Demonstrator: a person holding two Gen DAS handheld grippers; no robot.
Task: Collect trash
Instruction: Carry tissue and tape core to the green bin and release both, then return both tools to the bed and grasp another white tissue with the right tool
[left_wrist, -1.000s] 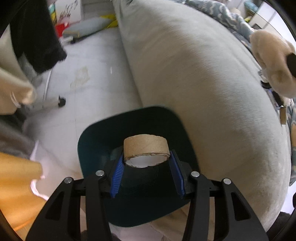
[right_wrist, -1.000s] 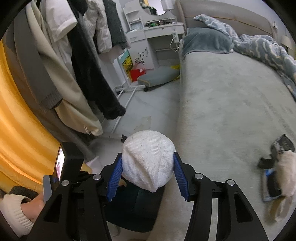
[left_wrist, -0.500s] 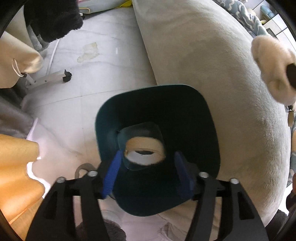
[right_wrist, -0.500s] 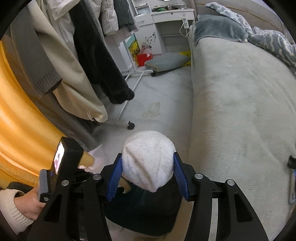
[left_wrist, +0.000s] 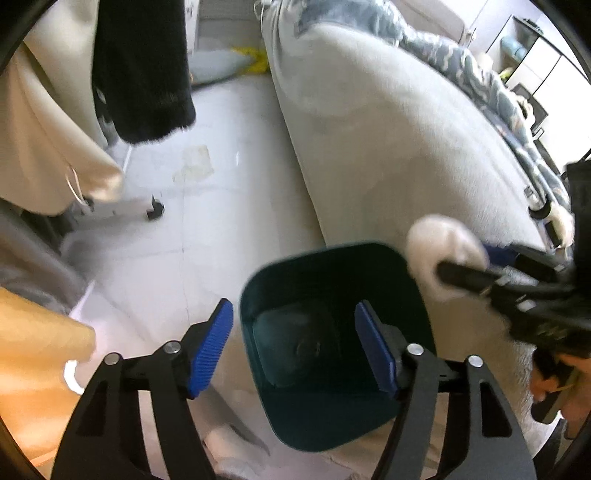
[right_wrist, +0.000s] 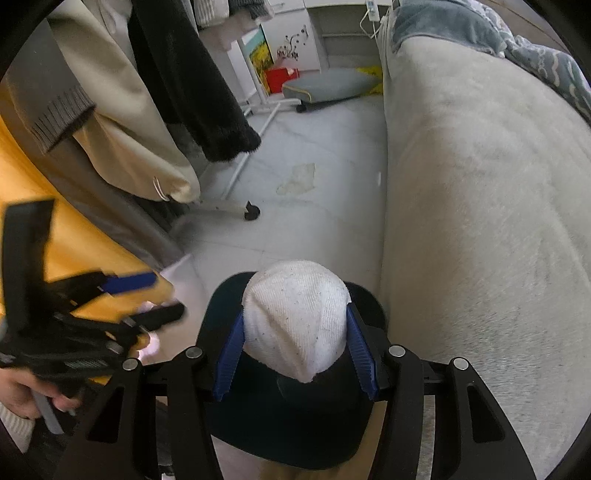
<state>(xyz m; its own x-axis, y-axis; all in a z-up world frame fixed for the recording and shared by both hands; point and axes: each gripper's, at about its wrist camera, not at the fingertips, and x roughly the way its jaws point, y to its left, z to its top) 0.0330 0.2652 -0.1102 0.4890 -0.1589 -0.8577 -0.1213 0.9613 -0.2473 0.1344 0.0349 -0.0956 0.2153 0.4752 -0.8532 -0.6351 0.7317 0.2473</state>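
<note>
Grey bed (right_wrist: 480, 206) fills the right side, pale tile floor (right_wrist: 314, 221) beside it. Dark teal bin (left_wrist: 332, 343) stands on the floor against the bed edge, something round lying at its bottom, blurred. Right gripper (right_wrist: 295, 350) hangs over the bin, fingers clamped on a white sock (right_wrist: 295, 317). Left gripper (left_wrist: 295, 347) over the bin's left rim, fingers apart, nothing between them.

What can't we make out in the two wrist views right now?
- Left wrist: contents at the bottom of the bin, dark and blurred.
- Left wrist: right gripper and its white sock, motion-blurred.
- Right wrist: bin interior, hidden behind the white sock.
- Right wrist: left gripper, blurred, cut by the frame edge.
</note>
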